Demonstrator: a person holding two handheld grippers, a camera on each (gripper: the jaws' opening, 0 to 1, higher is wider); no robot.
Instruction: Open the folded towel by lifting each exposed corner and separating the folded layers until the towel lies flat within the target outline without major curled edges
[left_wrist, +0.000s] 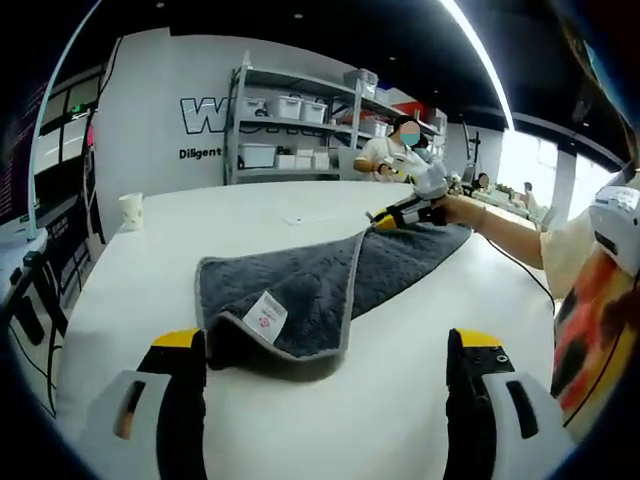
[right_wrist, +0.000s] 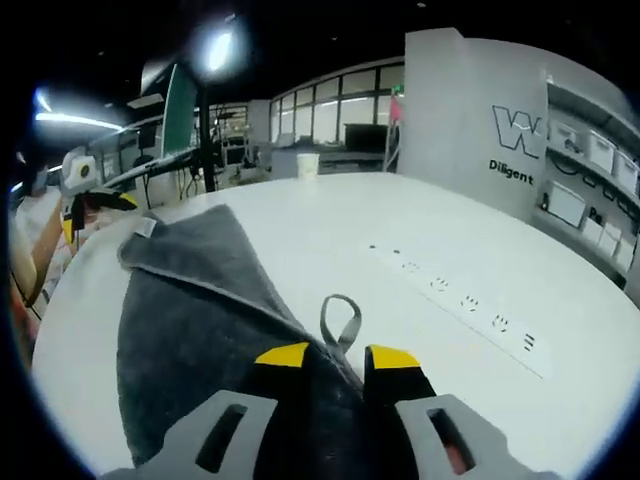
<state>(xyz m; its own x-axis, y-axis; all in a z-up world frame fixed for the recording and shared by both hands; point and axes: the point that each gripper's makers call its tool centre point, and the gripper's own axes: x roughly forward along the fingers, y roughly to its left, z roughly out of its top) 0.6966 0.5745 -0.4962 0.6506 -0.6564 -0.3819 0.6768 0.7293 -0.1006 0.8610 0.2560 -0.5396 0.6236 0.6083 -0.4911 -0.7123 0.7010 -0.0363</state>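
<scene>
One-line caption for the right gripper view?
Right tongs pinch the grey towel's corner by its hanging loop on the white table.

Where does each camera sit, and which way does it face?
Left gripper view: rides the left hand-held gripper, jaws apart, facing the towel; the right hand-held gripper and a sleeve show.
Right gripper view: rides the right hand-held gripper, closed on the towel's corner, looking along the table.
Shared: towel, table, paper cup.
</scene>
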